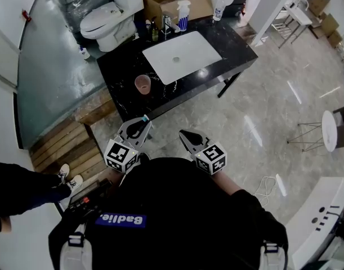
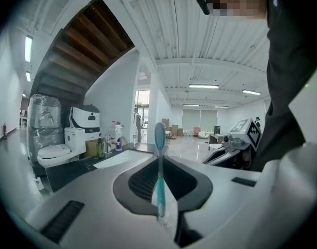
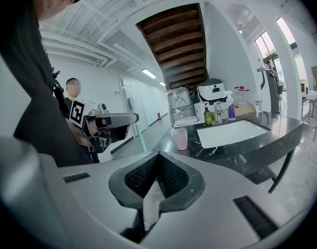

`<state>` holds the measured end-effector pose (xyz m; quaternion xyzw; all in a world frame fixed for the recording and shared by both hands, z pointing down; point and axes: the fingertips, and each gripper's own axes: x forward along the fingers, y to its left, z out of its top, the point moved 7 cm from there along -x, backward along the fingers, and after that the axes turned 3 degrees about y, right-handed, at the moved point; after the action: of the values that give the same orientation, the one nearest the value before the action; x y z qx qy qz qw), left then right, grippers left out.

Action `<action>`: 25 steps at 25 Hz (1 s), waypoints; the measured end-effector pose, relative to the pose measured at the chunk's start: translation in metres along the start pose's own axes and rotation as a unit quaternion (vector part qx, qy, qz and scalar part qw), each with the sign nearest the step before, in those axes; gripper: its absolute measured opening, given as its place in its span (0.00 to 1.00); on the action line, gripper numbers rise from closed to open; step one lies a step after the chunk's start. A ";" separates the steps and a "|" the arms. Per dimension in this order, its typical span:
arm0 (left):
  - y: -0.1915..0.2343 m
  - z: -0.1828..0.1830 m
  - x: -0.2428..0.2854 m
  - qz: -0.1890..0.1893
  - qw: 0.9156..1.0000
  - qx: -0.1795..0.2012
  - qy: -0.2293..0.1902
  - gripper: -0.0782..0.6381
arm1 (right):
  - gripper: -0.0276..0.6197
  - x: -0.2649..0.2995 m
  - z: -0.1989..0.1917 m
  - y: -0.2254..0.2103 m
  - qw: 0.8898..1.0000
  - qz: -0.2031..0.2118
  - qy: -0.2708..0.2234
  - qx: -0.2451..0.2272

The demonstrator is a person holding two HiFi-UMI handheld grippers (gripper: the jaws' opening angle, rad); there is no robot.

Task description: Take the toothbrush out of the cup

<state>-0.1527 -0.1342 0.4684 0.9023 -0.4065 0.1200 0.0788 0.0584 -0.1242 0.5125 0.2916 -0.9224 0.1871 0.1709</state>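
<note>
My left gripper (image 1: 142,121) is shut on a teal toothbrush (image 1: 146,117), well short of the black counter (image 1: 120,66). In the left gripper view the toothbrush (image 2: 159,139) stands upright between the closed pads, bristle head on top. The pink cup (image 1: 142,84) stands on the counter to the left of the white sink (image 1: 180,56) and holds nothing that I can see. My right gripper (image 1: 184,134) hovers beside the left one, shut with nothing in it. From the right gripper view I see the cup (image 3: 179,138) ahead and the left gripper (image 3: 104,122) at the left.
At the back of the counter are a faucet (image 1: 167,22), a dark soap bottle (image 1: 155,31) and a blue spray bottle (image 1: 183,16). A toilet (image 1: 104,21) and a cardboard box (image 1: 160,1) lie beyond. Wooden steps (image 1: 70,145) and another person's shoes (image 1: 67,176) are at the left.
</note>
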 end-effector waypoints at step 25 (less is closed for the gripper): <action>-0.056 -0.008 -0.003 -0.073 0.997 -0.004 0.000 0.16 | 0.06 -0.007 0.023 0.020 0.995 0.069 -0.036 -0.059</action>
<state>-0.1140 -0.0935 0.4730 0.9293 -0.3400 0.1121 0.0912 0.0473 -0.1160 0.4844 0.2233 -0.9553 0.1327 0.1410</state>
